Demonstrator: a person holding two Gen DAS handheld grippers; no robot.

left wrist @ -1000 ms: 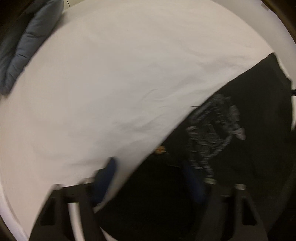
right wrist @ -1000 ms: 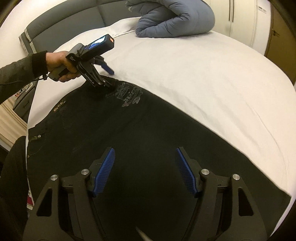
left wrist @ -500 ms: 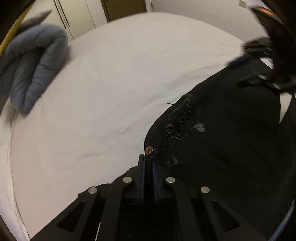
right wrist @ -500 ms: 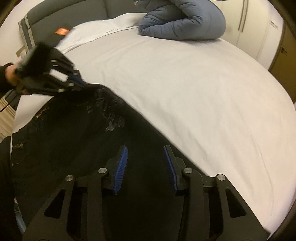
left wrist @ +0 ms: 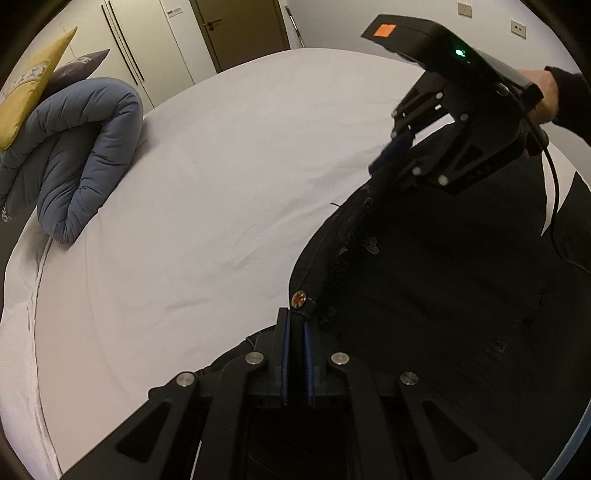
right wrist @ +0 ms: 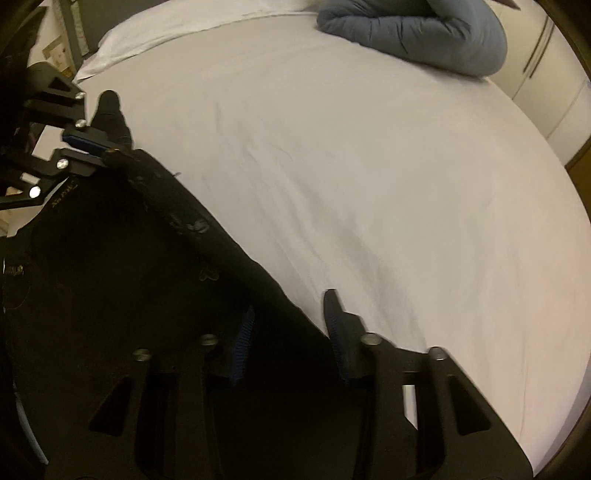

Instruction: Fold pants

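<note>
Black pants [left wrist: 424, 280] with pale embroidery lie on a white bed [left wrist: 229, 177]. My left gripper [left wrist: 295, 317] is shut on the waistband corner, just below a red button [left wrist: 298, 298], and holds that edge lifted. The right gripper [left wrist: 391, 155] shows in the left wrist view, at the pants' far edge further down the leg. In the right wrist view the right gripper [right wrist: 290, 317] has its jaws apart, straddling the pants' edge [right wrist: 184, 229]; cloth lies between the blue pads. The left gripper [right wrist: 88, 146] shows there at upper left, clamped on the cloth.
A rolled grey-blue duvet [left wrist: 77, 155] lies at the bed's far side, with a yellow pillow [left wrist: 29, 85] behind it. Wardrobe doors [left wrist: 147, 44] and a brown door [left wrist: 240, 29] stand beyond the bed. The duvet also shows in the right wrist view [right wrist: 424, 33].
My left gripper closed on the waistband corner and lifted it. The right gripper narrowed its jaws and moved to the pants' far edge.
</note>
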